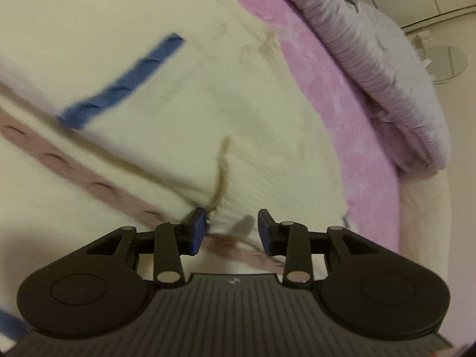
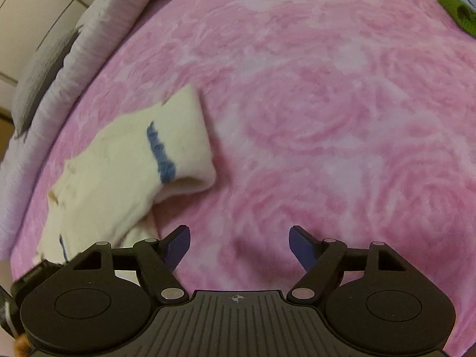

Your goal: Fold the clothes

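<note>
Left hand-held gripper (image 1: 231,230) hangs over the cream garment (image 1: 148,89), jaws narrowly apart with a fold of it between them, while the right hand-held gripper (image 2: 239,248) gapes wide over the pink blanket (image 2: 327,104), the garment ahead to its left.

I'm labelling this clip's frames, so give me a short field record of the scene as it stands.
surface: pink blanket
garment: cream sweater with blue stripes, lying partly folded
left gripper: jaws slightly apart over the sweater's edge, fabric between them, no clear grip
right gripper: open, nothing between the jaws, over bare blanket
nearby: grey bedding at the bed edge
</note>
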A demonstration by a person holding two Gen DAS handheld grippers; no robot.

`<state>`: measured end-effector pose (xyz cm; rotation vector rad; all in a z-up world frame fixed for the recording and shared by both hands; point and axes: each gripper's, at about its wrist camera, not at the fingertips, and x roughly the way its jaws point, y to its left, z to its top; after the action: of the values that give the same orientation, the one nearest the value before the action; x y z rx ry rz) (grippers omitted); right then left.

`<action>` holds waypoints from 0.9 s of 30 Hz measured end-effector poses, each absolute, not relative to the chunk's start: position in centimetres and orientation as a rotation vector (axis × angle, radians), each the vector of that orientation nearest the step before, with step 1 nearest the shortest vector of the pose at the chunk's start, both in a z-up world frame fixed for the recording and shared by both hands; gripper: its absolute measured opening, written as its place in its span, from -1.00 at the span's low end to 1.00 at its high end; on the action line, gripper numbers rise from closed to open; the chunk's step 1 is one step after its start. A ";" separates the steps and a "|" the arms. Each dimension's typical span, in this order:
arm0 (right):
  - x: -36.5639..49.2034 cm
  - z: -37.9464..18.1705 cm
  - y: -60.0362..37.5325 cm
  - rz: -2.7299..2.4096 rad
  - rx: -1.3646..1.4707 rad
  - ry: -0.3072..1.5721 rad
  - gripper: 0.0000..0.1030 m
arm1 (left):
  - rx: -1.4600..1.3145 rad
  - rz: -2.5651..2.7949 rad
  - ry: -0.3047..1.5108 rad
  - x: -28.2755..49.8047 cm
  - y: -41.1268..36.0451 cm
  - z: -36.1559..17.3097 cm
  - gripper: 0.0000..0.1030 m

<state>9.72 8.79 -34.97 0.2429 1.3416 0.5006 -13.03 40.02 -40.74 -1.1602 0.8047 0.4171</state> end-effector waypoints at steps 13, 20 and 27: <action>9.4 -34.7 12.4 0.515 0.246 1.330 0.49 | -0.547 0.439 0.586 -18.9 48.7 -27.3 -0.91; 7.4 -35.3 17.3 0.578 0.131 1.319 0.49 | -0.627 0.537 0.764 -22.9 53.8 -34.5 -0.91; 5.3 -35.0 19.8 0.597 0.003 1.278 0.49 | -0.540 0.520 0.687 -25.7 53.1 -32.9 -0.91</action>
<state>5.35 19.79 -35.02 0.0026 1.2776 0.5969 -25.69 53.13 -32.93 -0.5403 0.6872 0.5205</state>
